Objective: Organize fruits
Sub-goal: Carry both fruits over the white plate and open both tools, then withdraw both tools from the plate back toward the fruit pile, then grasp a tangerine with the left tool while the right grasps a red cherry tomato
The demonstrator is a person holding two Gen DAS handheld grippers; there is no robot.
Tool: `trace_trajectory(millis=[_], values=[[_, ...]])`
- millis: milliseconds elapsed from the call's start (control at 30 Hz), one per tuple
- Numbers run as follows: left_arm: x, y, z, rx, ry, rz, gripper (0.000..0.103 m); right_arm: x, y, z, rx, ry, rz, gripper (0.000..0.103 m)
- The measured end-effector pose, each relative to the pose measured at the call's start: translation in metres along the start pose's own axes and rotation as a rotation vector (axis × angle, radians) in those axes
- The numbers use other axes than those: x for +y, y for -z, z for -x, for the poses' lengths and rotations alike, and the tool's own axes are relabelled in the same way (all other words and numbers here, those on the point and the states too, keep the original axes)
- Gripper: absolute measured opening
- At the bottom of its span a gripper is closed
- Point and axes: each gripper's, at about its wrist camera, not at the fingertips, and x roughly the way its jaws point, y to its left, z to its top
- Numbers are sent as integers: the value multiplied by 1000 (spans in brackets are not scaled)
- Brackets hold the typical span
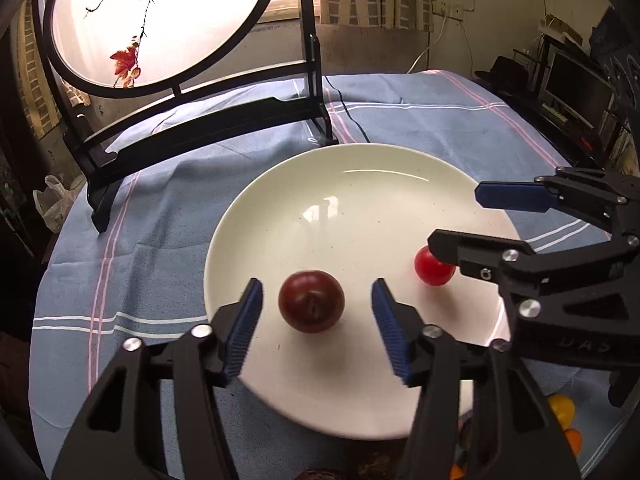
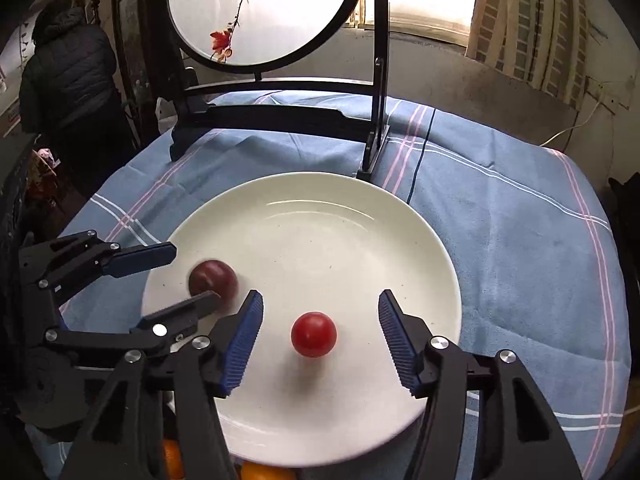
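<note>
Hovering low over the white plate (image 1: 280, 208), the left hand-held gripper (image 1: 316, 300) has its jaws spread wide on either side of a dark red plum (image 1: 311, 301), touching nothing. The right hand-held gripper (image 2: 320, 304) is likewise wide open, flanking a bright red tomato (image 2: 313, 334) without contact. Both fruits rest in the plate's near half; its far half is bare up to the rim. The two grippers sit just beside each other. The plate lies on a worktop under a blue striped cloth (image 2: 520, 232), with a black-framed round screen (image 2: 264, 12) standing behind. Orange and yellow fruits (image 1: 562, 410) peek past the plate's near edge.
</note>
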Motion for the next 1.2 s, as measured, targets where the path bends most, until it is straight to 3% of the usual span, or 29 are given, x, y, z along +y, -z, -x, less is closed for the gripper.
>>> trace_trajectory(millis=[233,433,633,833,1067,1200], values=[[8,11,32,-47,-2,7,69,7,24,44,-46,-41,10,63],[16,61,88,-100,34,-50,79,47,93,107,-79,-145,132,67],[22,137,132,-85,97,-115,85,102,171,124,17,-247,283,67],[17,186,140,-29,122,-156,85,134,200,100,121,-261,345,66],[1,198,130,11,161,-192,85,144,206,88,163,-275,372,28],[-9,196,119,32,183,-202,85,136,205,98,146,-268,355,28]])
